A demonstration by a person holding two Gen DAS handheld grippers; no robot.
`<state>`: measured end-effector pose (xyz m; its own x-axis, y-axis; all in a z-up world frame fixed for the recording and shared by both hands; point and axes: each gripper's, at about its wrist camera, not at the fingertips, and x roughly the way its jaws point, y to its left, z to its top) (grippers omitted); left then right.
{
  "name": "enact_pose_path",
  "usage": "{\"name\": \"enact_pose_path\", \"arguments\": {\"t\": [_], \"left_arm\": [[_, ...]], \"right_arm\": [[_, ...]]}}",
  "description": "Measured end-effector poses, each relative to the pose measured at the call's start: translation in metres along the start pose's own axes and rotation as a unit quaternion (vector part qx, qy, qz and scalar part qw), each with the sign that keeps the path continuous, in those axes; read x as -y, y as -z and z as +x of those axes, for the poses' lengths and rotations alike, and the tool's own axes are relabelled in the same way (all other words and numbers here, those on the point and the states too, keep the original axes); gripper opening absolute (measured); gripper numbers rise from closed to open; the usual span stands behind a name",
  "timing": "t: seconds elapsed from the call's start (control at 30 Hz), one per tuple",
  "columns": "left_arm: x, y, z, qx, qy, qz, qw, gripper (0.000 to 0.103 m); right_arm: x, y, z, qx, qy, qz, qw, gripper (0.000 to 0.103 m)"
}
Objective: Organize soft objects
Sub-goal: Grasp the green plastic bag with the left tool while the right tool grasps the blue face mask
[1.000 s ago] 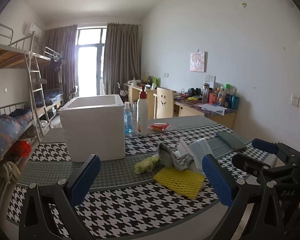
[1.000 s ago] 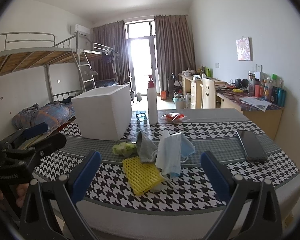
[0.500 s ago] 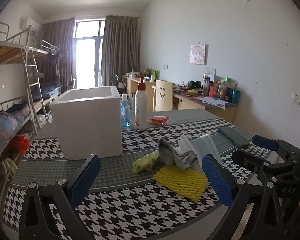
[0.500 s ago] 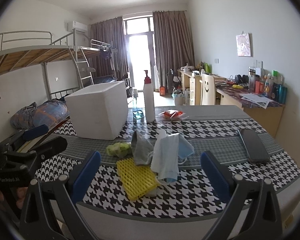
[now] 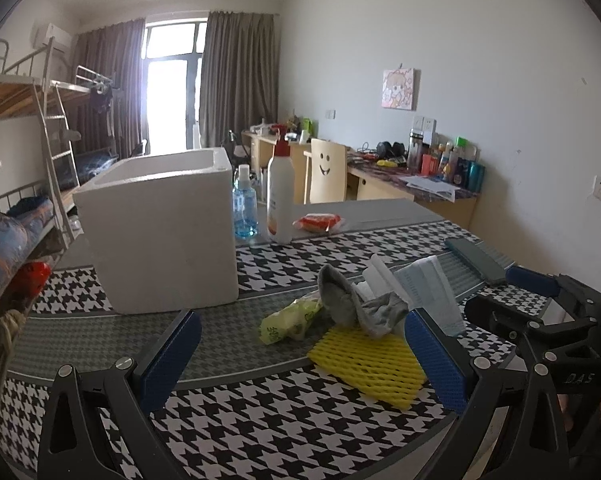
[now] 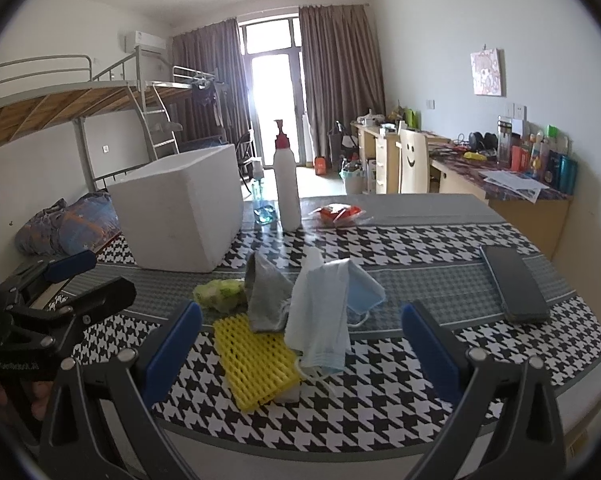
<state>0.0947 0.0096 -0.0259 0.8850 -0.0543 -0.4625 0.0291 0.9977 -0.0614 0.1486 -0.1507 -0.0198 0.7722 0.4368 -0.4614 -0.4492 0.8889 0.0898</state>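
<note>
**Both grippers open, soft pile untouched**

Your left gripper (image 5: 300, 354) hovers over the near edge of the surface (image 5: 228, 436), jaws spread wide, nothing between them. Far left on the surface stands the white foam box (image 5: 160, 232), top open; it looks like the likely drop-off, though that's a guess.

Right of the box, the pile starts:
- crumpled yellow-green plastic bag (image 5: 288, 322), light and slippery, so pinch a bunched fold
- grey sock (image 6: 266, 300), limp, draped partly over the yellow foam net (image 6: 256, 364); take it at the raised hump
- the foam net lies flat, springy and very light; grab an edge, not the middle
- white tissue (image 6: 314, 264) sticks up behind the masks; it will tear easily
- pale blue face masks (image 6: 324, 320) lie heaped, touching the sock and net; the ear loops may drag neighbours along

All are light, floppy and tangled, so lift slowly and one at a time.

A dark phone (image 6: 514, 284) lies well apart to the right; it is not soft, so leave it.

Your right gripper (image 6: 300, 350) is also wide open and empty, lined up just short of the net and masks.
</note>
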Motion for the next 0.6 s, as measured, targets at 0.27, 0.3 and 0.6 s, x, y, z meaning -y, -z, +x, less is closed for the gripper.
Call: {"name": "enact_pose_path", "arguments": {"t": [0.27, 0.3, 0.6], "left_arm": [[-0.001, -0.003, 0.017, -0.019, 0.002, 0.006, 0.9998, 0.102], [-0.002, -0.003, 0.020, -0.023, 0.000, 0.007, 0.9997, 0.102], [-0.008, -0.002, 0.047, -0.060, 0.000, 0.013, 0.9981, 0.102]], "right_arm": [[0.006, -0.002, 0.012, -0.014, 0.001, 0.005, 1.000, 0.101], [0.006, -0.003, 0.012, -0.015, 0.001, 0.005, 1.000, 0.101], [0.013, -0.006, 0.026, -0.031, 0.001, 0.013, 0.999, 0.101]]}}
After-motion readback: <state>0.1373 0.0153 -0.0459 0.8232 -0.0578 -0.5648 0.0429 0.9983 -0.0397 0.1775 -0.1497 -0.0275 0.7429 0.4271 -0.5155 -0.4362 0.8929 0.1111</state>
